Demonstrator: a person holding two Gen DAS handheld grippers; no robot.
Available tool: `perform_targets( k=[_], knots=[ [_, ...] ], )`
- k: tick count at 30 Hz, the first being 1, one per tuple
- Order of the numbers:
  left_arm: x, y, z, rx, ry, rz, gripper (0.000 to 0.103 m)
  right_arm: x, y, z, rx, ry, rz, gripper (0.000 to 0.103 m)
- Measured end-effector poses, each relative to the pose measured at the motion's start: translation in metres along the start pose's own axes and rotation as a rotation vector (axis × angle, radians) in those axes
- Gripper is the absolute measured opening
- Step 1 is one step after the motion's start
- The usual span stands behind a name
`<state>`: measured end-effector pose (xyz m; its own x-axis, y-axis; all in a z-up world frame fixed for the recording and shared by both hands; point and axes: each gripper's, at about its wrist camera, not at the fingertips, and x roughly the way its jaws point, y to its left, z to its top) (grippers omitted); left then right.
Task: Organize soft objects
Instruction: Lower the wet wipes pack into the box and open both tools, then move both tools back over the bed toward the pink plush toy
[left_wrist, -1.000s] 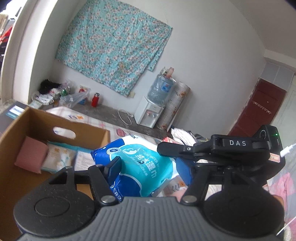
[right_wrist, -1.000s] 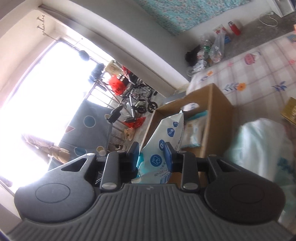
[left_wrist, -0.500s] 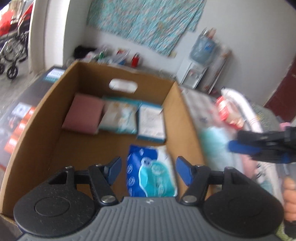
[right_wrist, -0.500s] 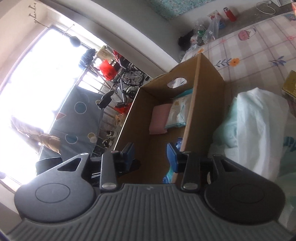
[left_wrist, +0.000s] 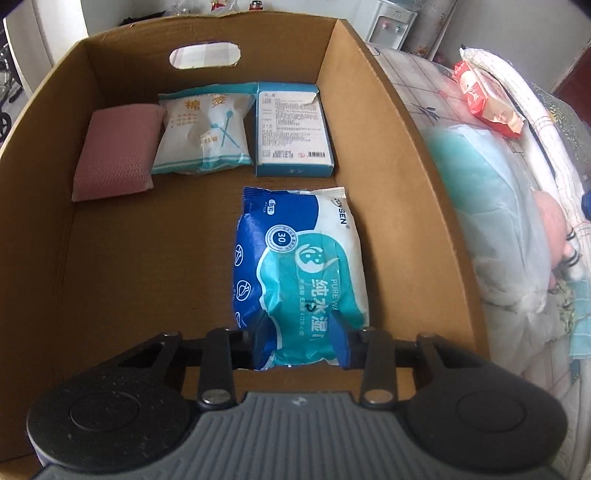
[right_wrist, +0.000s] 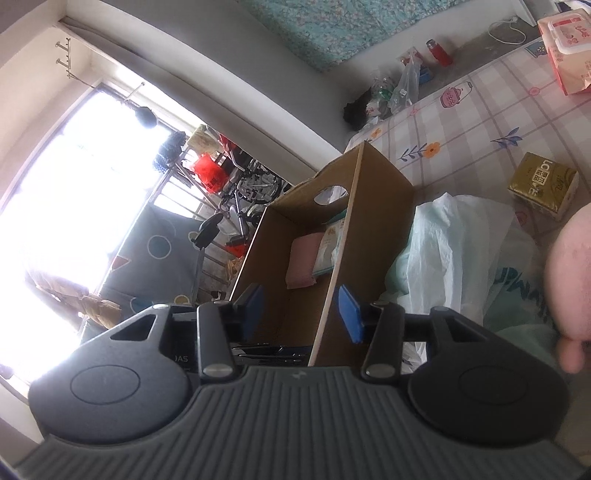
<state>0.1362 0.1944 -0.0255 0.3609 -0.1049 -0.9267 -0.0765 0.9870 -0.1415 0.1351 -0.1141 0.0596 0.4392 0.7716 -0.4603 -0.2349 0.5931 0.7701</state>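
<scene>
A blue and teal wet wipes pack (left_wrist: 299, 258) lies on the floor of a brown cardboard box (left_wrist: 388, 147), near its right wall. My left gripper (left_wrist: 299, 341) points down into the box; its jaws are closing and its blue pads pinch the pack's near end. Along the far wall lie a pink sponge (left_wrist: 114, 162), a cotton swab pack (left_wrist: 203, 133) and a blue carton (left_wrist: 291, 129). My right gripper (right_wrist: 301, 314) hovers at the box's (right_wrist: 376, 206) near corner. Its jaws are opening and hold nothing, with the wall's top edge in line between them.
A white and teal plastic bag (left_wrist: 480, 192) bulges against the box's right side. A red and white wipes pack (left_wrist: 487, 99) and a gold carton (right_wrist: 543, 184) lie on the checked cloth (right_wrist: 461, 129). A hand (right_wrist: 569, 277) shows at the right.
The right gripper let the wipes pack go into the box and widened. The left gripper tilted down, sank into the box and narrowed onto the pack's near end.
</scene>
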Motion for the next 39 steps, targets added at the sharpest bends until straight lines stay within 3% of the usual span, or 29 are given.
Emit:
perform_targets(
  k=[12,14,16,17,24,31,35,39],
  knots=[
    [0.009,-0.013,0.013,-0.024,-0.052,0.027,0.037,-0.004,-0.027,-0.003,0.062,0.007,-0.028,0.047],
    [0.006,-0.010,0.013,-0.032,-0.057,0.024,0.043,-0.005,-0.028,-0.004,0.057,0.009,-0.039,0.049],
    [0.000,-0.006,0.014,-0.051,-0.075,0.038,0.060,-0.006,-0.029,-0.005,0.050,0.010,-0.055,0.051],
    [-0.005,-0.004,0.012,-0.063,-0.094,0.046,0.064,-0.008,-0.030,-0.006,0.045,0.007,-0.062,0.052],
    [-0.060,0.002,-0.007,-0.123,-0.300,0.059,0.075,-0.025,-0.032,-0.009,0.024,-0.036,-0.105,0.056],
    [-0.105,-0.027,-0.029,-0.071,-0.523,-0.039,0.084,-0.056,-0.034,-0.017,-0.019,-0.113,-0.201,0.065],
    [-0.113,-0.060,-0.031,0.002,-0.575,-0.139,0.087,-0.082,-0.042,-0.020,-0.025,-0.148,-0.260,0.070],
    [-0.108,-0.098,-0.031,0.078,-0.570,-0.201,0.088,-0.114,-0.054,-0.022,-0.034,-0.173,-0.331,0.075]
  ],
)
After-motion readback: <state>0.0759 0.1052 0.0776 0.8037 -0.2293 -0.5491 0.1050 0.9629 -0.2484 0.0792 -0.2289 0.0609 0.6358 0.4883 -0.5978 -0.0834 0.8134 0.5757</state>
